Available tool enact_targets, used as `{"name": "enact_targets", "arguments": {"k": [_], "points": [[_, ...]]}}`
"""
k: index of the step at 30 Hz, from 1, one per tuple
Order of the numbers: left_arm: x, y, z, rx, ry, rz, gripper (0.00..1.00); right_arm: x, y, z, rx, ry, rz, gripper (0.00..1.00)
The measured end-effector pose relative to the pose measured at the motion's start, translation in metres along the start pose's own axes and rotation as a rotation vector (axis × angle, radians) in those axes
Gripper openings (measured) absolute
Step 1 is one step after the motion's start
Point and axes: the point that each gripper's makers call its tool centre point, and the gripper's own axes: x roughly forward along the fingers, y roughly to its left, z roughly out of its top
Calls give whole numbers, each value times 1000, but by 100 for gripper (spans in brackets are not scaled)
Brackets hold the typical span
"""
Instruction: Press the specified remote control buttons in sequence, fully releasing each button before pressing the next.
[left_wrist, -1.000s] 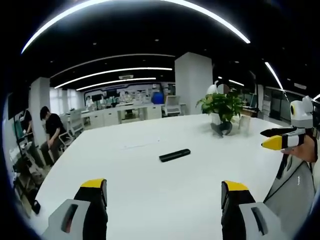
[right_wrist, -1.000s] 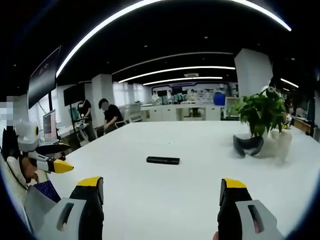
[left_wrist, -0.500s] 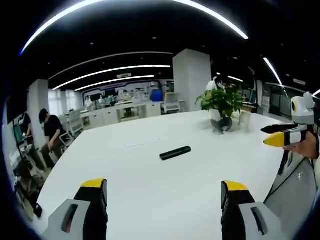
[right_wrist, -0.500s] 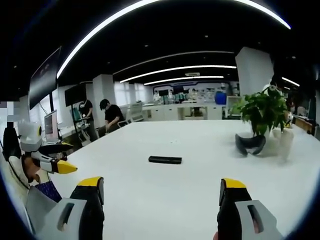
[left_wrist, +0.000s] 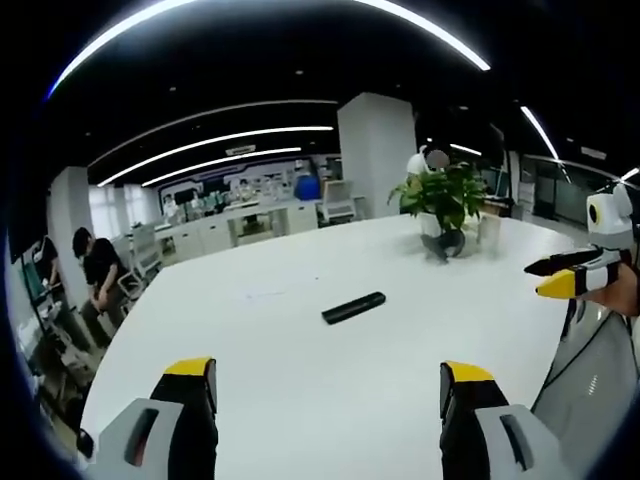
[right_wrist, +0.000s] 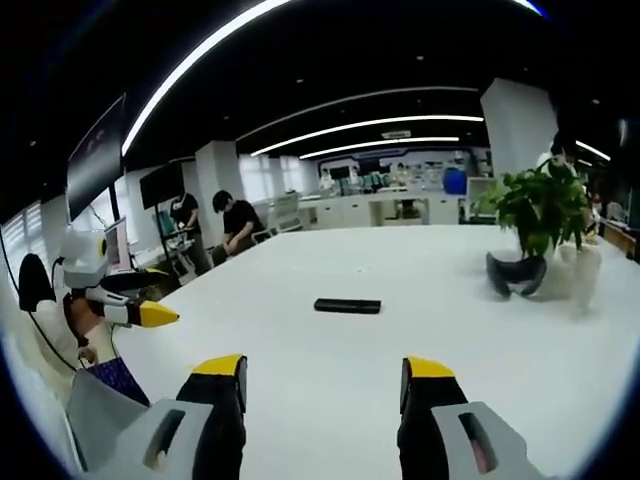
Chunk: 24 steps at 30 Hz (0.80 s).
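A slim black remote control (left_wrist: 353, 307) lies flat near the middle of the white table (left_wrist: 260, 350), well beyond both grippers. My left gripper (left_wrist: 328, 372) hovers over the table's near side, open, with nothing between its yellow-tipped jaws. My right gripper (right_wrist: 326, 367) is also open and empty, its jaws standing closer together than the left's. The remote (right_wrist: 347, 305) sits ahead of it, untouched. The right gripper (left_wrist: 552, 277) enters the left gripper view from the right edge, and the left gripper (right_wrist: 160, 300) appears at the left of the right gripper view.
A potted plant (left_wrist: 445, 195) and a black curved object (left_wrist: 440, 246) stand at the table's far right; the same plant (right_wrist: 540, 200) is in the right gripper view. People sit at desks (right_wrist: 240, 225) beyond the table's far left. A pillar (left_wrist: 378, 150) rises behind.
The right gripper's jaws have drawn closer together. Both views have shifted a little with the hands. The remote lies where it was.
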Motion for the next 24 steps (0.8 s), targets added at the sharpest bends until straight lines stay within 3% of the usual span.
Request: {"name": "enact_targets", "arguments": {"k": [12,20,24], "points": [[38,1,14,68,32,-62,89,2,16,-7,49,67,86,17],[64,3,34,133,30,-116,84,5,24,-13,49,121,128,1],[78,5,42,150,28,-137,83,9,25,-18,68,152,153,0]]}}
